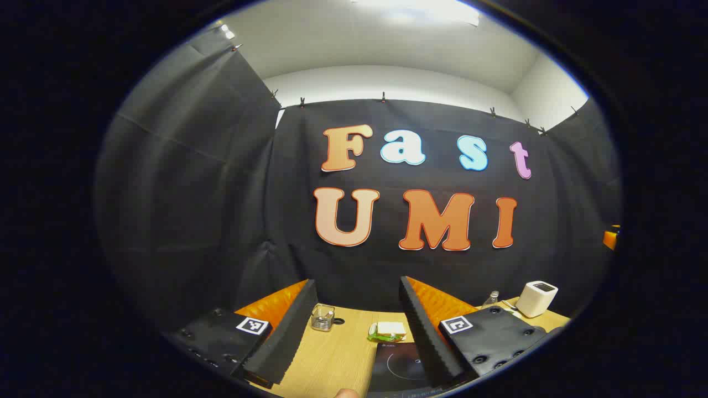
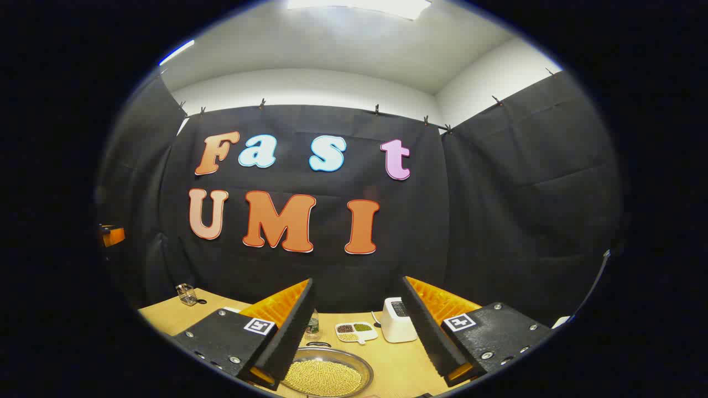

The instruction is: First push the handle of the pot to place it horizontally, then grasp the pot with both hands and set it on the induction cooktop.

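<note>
Pot (image 2: 326,378), shallow, round and metal, heaped with small yellow beans, low in the right gripper view on the wooden surface (image 2: 166,318), just ahead of the right tool (image 2: 358,281) and nearer its left finger. Right tool's fingers spread wide apart, clamped on nothing, clear of the pot.

Behind the pot in that same view: a small dark loop lying flat, too small to tell what it belongs to. Next to it, a clear bottle (image 2: 312,325) partly hidden by the left finger, a white divided dish (image 2: 357,330) with dark, green and pale beans in separate compartments, and a white box-shaped appliance (image 2: 397,326) just beside the dish. Far off to the left, a small glass jar (image 2: 187,294) near the surface's edge.

Left gripper view, different ground: induction cooktop (image 1: 395,367), dark and flat with a faint ring marked on it, lying on the surface (image 1: 332,354) between the fingers of the left tool (image 1: 358,283) and partly under the right-hand one. Left tool likewise spread open, gripping nothing. Just past the cooktop, a green and white packet (image 1: 387,330); to its left, a glass jar (image 1: 322,317). Off to the right, a clear bottle (image 1: 491,299) and a white boxy appliance (image 1: 536,298). At the very bottom edge, a fingertip (image 1: 347,393).
</note>
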The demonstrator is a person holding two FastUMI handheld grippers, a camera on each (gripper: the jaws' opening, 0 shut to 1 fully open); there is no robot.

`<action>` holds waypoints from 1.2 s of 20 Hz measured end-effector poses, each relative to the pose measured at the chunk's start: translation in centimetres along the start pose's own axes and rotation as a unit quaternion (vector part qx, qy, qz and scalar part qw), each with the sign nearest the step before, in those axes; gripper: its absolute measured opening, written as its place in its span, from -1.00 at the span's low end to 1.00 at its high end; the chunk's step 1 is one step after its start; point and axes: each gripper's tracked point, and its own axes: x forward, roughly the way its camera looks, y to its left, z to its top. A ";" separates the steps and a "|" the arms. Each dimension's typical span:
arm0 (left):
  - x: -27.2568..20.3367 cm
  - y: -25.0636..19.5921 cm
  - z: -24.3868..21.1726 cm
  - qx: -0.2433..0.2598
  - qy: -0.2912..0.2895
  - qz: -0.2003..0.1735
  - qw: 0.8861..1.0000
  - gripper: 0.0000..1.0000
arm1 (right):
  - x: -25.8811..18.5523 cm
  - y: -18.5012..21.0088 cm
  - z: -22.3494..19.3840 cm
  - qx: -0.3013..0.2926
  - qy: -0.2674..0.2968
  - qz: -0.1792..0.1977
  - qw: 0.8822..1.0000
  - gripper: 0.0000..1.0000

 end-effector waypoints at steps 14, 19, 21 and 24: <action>-1.0 -2.6 2.1 0.018 -0.011 -0.021 1.000 0.93 | -0.2 -0.3 -0.3 0.014 0.003 0.009 1.000 0.91; -1.0 -3.2 2.3 0.021 -0.012 -0.025 0.999 0.94 | -0.3 -0.2 -1.1 0.018 0.011 0.016 1.000 0.90; -1.1 -3.5 2.4 0.023 -0.013 -0.027 0.999 0.95 | -0.4 0.0 -1.1 0.021 0.011 0.020 1.000 0.87; -1.4 -3.7 2.7 0.026 -0.015 -0.030 0.999 0.95 | -0.5 -0.1 -1.3 0.022 0.013 0.022 0.999 0.75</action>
